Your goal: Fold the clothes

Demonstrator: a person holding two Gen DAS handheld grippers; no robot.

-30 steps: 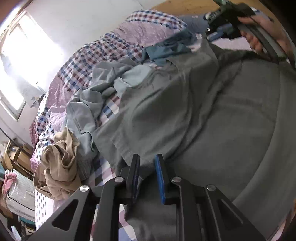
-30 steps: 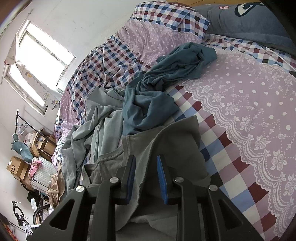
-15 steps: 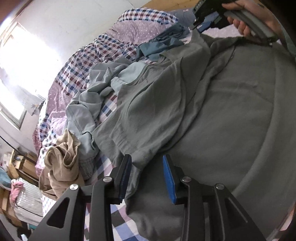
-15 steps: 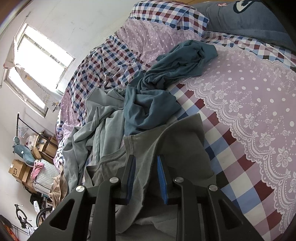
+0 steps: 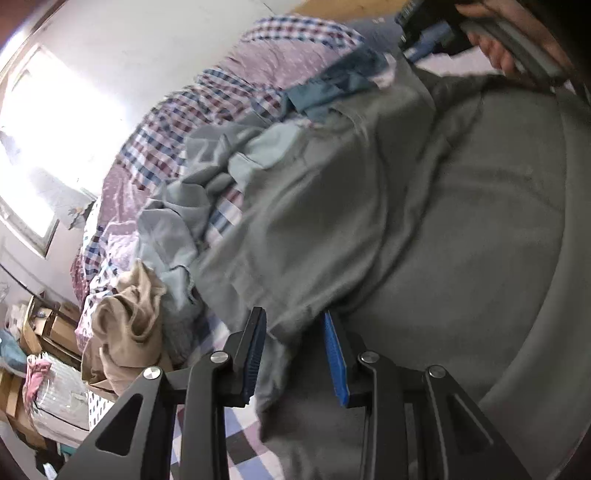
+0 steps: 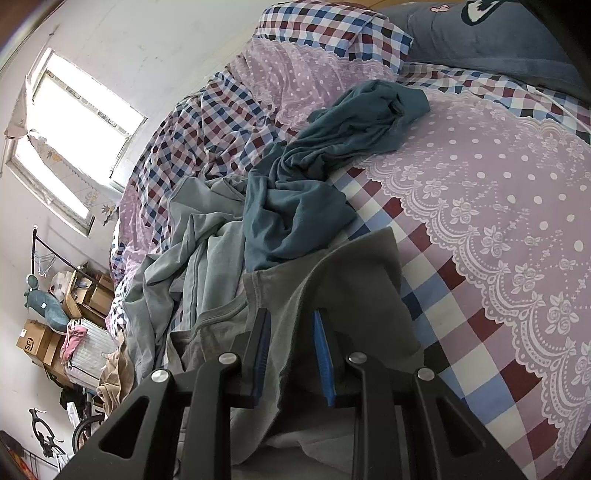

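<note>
A grey T-shirt (image 5: 424, 236) lies spread over the checked and purple bedspread (image 6: 517, 206). My left gripper (image 5: 295, 347) is open, its blue-padded jaws apart on either side of the shirt's lower edge, which lies loose between them. My right gripper (image 6: 290, 354) is shut on a fold of the grey T-shirt (image 6: 347, 295) near its upper corner. The right gripper also shows in the left wrist view (image 5: 436, 26) at the top right, held by a hand.
A dark teal garment (image 6: 325, 184), a light grey-blue garment (image 6: 192, 258) and a tan one (image 5: 125, 328) lie crumpled on the bed. A blue pillow (image 6: 491, 40) is at the head. Boxes and clutter (image 6: 40, 339) stand by the wall under the window.
My left gripper's jaws have opened wider, letting go of the shirt's edge, and the view has shifted. My right gripper stays shut on the shirt and has barely moved.
</note>
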